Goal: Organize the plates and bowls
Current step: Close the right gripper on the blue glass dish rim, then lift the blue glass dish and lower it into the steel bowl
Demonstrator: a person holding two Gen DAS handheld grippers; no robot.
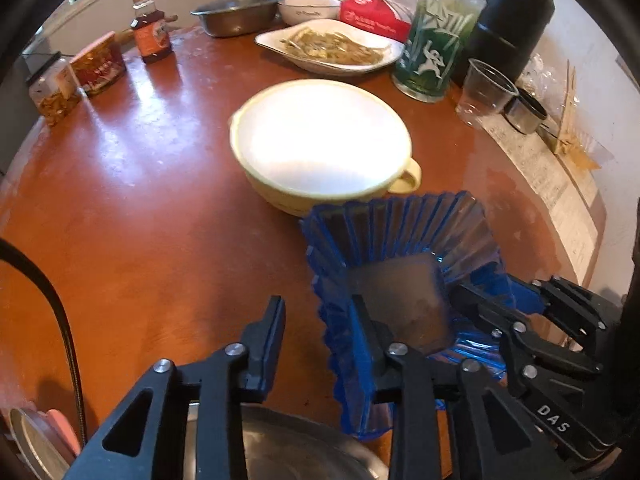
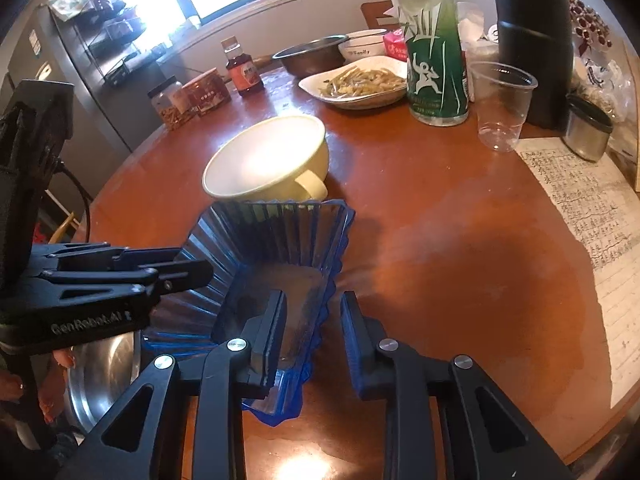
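Left claw (image 1: 316, 308) straddles the left wall of the blue fluted dish (image 1: 400, 232), one finger inside and one outside. There's a gap at the pads, so it's released, not clamped. Right claw (image 2: 314, 300) does the same on the dish's right wall and is also released. The dish sits on the bench (image 1: 160, 200) at the near edge, with a steel plate (image 1: 280, 448) below it. Just behind the dish is a yellow handled bowl (image 1: 320, 136), upright and empty. Farther back are a white plate of food (image 1: 332, 46), a green bottle (image 1: 436, 40) and a clear cup (image 1: 484, 88). At the far edge are a steel basin (image 1: 236, 12) and a white bowl (image 1: 308, 10).
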